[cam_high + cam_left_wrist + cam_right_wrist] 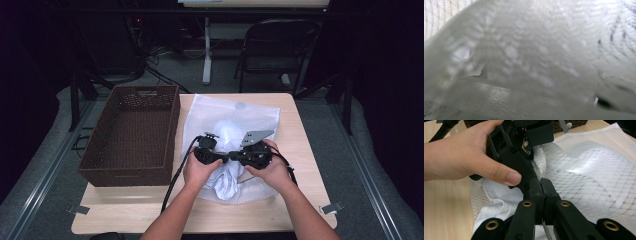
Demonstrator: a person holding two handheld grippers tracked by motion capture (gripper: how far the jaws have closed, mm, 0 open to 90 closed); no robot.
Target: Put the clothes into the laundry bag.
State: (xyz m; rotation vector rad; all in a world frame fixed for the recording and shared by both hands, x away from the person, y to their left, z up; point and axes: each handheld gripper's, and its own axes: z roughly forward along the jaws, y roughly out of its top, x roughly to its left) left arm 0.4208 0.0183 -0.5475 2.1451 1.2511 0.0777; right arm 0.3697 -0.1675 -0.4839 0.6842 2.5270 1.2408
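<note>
A white mesh bag (235,112) lies flat in the middle of the table, with a white garment (227,182) bunched at its near end. Both grippers meet tip to tip over that end. My right gripper (541,186) is shut, a thin edge of the mesh bag (594,177) pinched between its jaws. My left gripper (530,176), held in a hand, touches the same edge from the opposite side and looks shut on it. Mesh (524,50) drapes right over the left gripper view and hides those jaws. The garment (496,195) shows under the mesh below both grippers.
A brown woven basket (172,130) stands empty along the table's left side, close to the bag. Bare wood (300,150) lies right of the bag and along the front edge. A folding chair (277,45) stands beyond the table.
</note>
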